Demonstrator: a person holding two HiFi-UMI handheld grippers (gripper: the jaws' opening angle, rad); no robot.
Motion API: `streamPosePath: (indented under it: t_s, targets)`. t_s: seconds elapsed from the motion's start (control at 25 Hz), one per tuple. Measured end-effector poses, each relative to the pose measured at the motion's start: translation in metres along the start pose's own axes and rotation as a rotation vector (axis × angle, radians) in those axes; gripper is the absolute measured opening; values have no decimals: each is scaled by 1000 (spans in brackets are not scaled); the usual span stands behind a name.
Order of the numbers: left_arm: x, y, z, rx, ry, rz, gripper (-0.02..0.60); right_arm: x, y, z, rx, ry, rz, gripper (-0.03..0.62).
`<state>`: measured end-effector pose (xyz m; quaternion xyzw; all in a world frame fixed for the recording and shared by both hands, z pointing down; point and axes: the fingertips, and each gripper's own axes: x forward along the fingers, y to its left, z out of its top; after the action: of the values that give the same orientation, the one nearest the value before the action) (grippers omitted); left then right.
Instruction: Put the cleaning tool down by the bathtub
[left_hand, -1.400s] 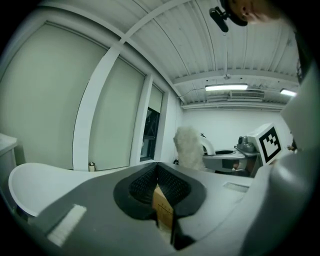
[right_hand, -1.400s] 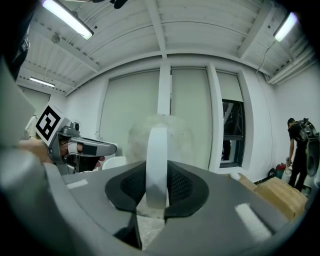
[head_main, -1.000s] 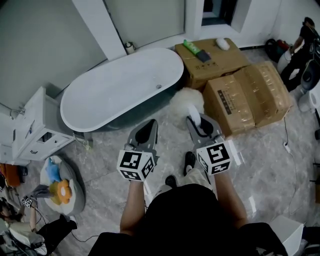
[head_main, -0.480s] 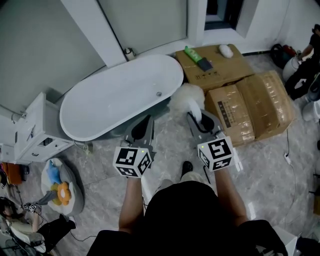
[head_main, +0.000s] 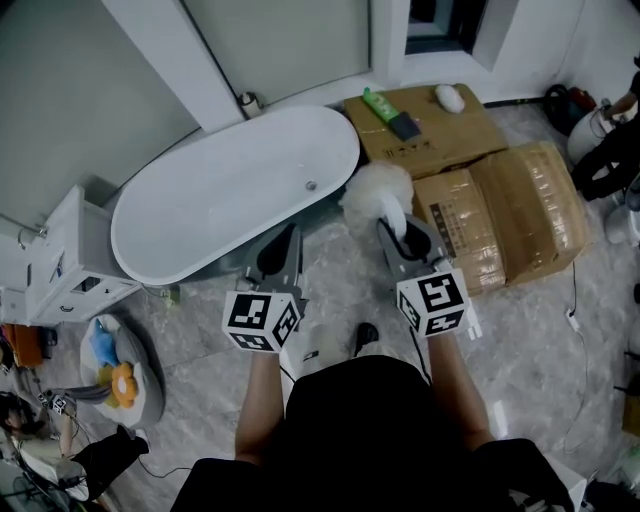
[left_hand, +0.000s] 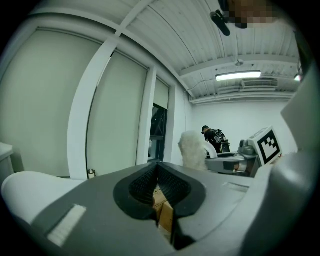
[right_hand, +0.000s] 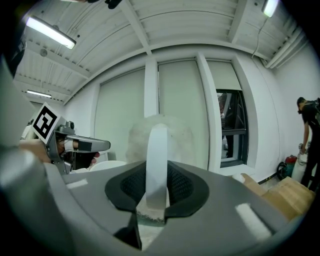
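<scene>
The cleaning tool is a fluffy white duster (head_main: 375, 188) on a flat white handle (head_main: 389, 222). My right gripper (head_main: 396, 230) is shut on that handle, and the fluffy head sticks out ahead of the jaws, over the floor between the tub's right end and the boxes. In the right gripper view the handle (right_hand: 157, 160) stands upright between the dark pads, the fluffy head (right_hand: 175, 137) behind it. The white bathtub (head_main: 230, 190) lies ahead and to the left. My left gripper (head_main: 286, 238) is shut and empty, pointing at the tub's near side; its tips (left_hand: 159, 169) meet.
Cardboard boxes (head_main: 500, 215) stand right of the tub; the far one (head_main: 440, 130) carries a green bottle (head_main: 379, 100), a dark pad and a white object. A white cabinet (head_main: 70, 265) and toys (head_main: 118, 380) sit at the left. A person (head_main: 612, 150) stands at the right edge.
Both grippers have gone forward with the person toward the tub and boxes. The duster stays in the right gripper, and the left stays shut and empty.
</scene>
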<state>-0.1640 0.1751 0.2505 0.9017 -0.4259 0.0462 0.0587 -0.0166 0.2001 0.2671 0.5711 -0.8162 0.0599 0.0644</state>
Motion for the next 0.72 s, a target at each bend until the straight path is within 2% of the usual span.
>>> streamPosePath:
  t_s: [0.32, 0.72]
  targets:
    - [27, 14, -12, -14, 23, -18, -2, 29, -10, -13, 16, 47, 3, 91]
    - [97, 76, -7, -40, 30, -46, -2, 117, -36, 3, -3, 78, -22, 91]
